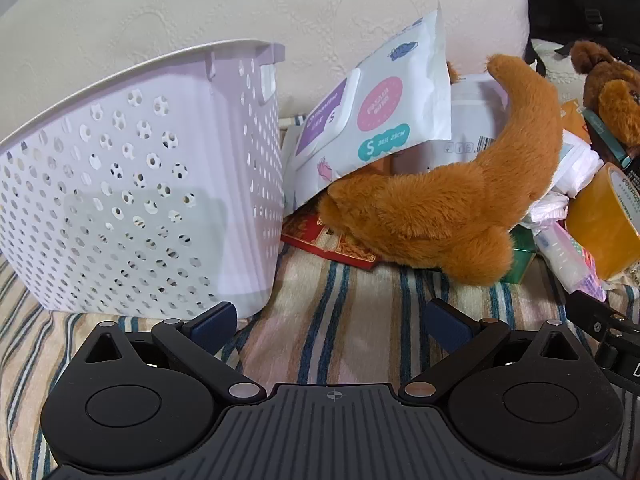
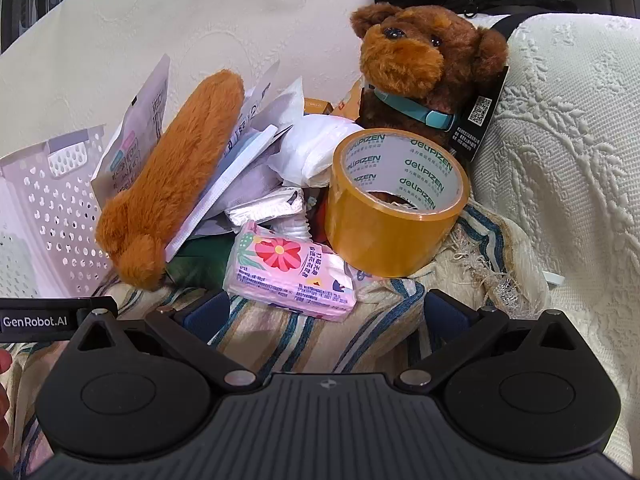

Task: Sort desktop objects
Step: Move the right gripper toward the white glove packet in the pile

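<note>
Plush toy lies slanted, long axis rising away toward cushion.

Cluttered pile on striped cloth beside tilted lilac basket

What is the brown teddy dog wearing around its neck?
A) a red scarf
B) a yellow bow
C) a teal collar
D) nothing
C: the brown plush dog has a teal collar around its neck, just behind the roll of tape.
</note>
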The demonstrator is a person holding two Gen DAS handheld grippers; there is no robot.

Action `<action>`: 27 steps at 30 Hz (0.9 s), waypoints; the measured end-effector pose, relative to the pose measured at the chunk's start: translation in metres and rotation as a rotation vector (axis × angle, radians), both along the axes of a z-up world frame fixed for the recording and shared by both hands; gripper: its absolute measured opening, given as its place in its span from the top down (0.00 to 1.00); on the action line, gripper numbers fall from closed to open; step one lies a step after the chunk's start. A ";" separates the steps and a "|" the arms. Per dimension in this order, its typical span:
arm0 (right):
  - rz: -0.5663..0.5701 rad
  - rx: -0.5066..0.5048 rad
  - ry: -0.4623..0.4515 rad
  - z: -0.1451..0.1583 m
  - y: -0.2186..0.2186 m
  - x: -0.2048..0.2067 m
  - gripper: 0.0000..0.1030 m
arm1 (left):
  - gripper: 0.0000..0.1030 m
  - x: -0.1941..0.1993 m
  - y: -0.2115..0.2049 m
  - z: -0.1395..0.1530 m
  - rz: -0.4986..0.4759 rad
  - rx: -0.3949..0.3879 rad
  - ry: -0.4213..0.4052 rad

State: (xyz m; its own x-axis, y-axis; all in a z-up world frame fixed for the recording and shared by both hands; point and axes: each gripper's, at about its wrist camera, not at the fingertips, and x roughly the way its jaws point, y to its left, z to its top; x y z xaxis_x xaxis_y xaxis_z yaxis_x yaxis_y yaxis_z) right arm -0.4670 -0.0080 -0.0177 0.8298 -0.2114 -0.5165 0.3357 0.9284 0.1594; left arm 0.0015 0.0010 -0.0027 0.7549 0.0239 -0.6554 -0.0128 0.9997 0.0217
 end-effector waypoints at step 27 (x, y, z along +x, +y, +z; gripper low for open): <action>0.003 -0.051 0.013 -0.003 0.007 0.001 0.00 | 0.00 -0.003 0.003 -0.002 0.000 0.008 -0.008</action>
